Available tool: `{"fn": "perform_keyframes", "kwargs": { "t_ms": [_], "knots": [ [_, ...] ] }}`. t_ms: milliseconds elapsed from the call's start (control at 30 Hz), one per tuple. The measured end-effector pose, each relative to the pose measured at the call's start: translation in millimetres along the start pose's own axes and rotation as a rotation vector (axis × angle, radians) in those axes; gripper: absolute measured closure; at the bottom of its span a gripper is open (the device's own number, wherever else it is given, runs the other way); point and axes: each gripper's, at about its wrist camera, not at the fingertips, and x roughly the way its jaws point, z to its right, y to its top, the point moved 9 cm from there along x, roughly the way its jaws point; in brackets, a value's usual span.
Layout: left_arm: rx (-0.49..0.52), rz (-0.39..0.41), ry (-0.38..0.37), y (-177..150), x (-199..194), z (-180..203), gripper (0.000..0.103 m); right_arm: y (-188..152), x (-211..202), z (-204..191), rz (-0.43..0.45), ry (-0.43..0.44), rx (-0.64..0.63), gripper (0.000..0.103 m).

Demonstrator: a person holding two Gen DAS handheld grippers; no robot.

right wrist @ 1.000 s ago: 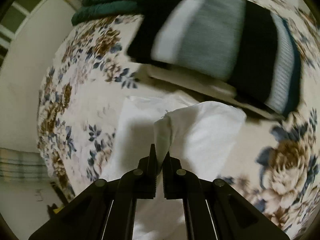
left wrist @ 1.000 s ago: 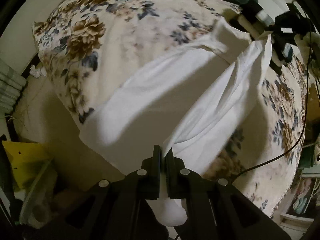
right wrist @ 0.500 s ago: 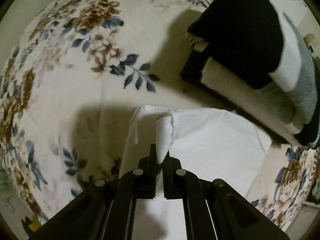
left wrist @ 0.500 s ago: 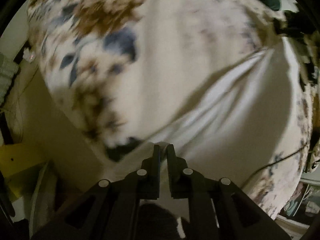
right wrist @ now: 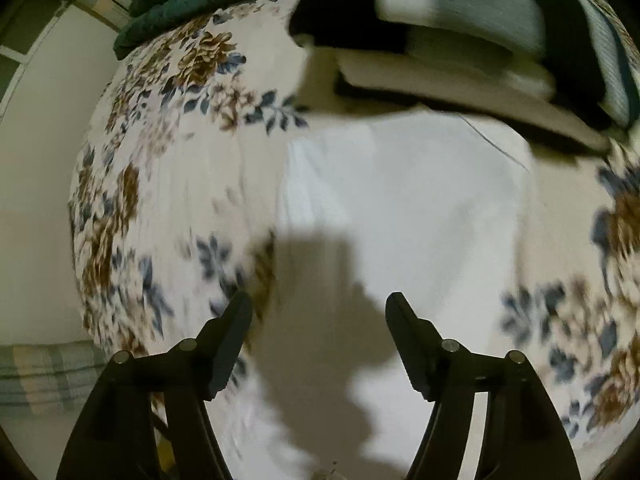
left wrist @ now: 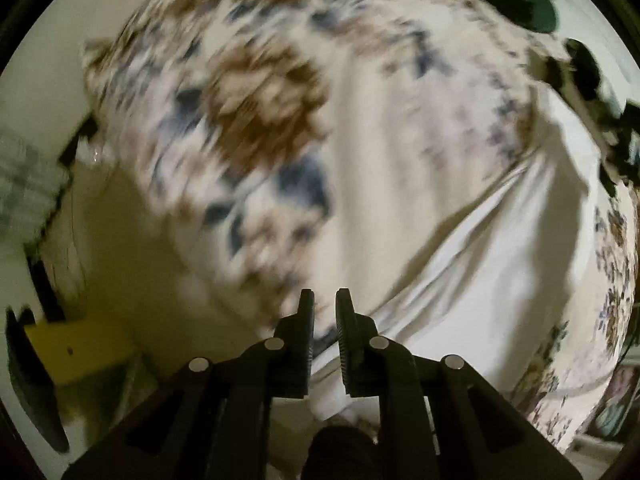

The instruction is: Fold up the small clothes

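Your right gripper (right wrist: 318,320) has just been opening, nothing between its jaws, the white cloth (right wrist: 404,200) lying at frame centre. Your left gripper (left wrist: 324,320) has eased to a slit (cloth behind it, grip unclear). Next: regrasp an edge.

white garment (right wrist: 404,200) lies spread flat on the floral blanket (right wrist: 168,168)

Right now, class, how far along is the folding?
Done: a folded stack sits behind; the white garment lies flat on the floral blanket. In hand: right tongs just opened, empty; left tongs just parting at its edge. Left: probably another fold, then stacking.
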Motion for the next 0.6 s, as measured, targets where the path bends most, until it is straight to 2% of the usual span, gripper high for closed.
{"fn": "perform_keyframes", "kwargs": {
  "t_ms": [33, 100, 133, 167, 233, 367, 500, 600],
  "knots": [
    [0.027, 0.025, 0.012, 10, -6, 15, 0.091, -13, -7, 12, 0.004, -0.016, -0.007, 0.032],
    [0.079, 0.064, 0.013, 30, -15, 46, 0.074, -33, -14, 33, 0.008, -0.039, -0.014, 0.032],
    [0.09, 0.074, 0.01, 41, -16, 56, 0.058, -43, -17, 48, 0.008, -0.049, -0.011, 0.032],
    [0.101, 0.092, 0.004, 54, -17, 69, 0.036, -50, -18, 58, 0.005, -0.053, -0.002, 0.032],
    [0.127, 0.116, -0.009, 76, -18, 100, 0.009, -59, -17, 81, -0.001, -0.052, 0.036, 0.032],
    [0.195, 0.151, -0.03, 124, -8, 166, 0.009, -60, -14, 119, 0.002, 0.01, 0.145, 0.032],
    [0.251, 0.162, -0.083, 182, 17, 230, 0.009, -33, -15, 150, 0.049, 0.052, 0.236, 0.032],
    [0.291, 0.141, -0.121, 214, 43, 265, 0.009, -6, -13, 166, 0.089, 0.076, 0.288, 0.032]
  ]
}}
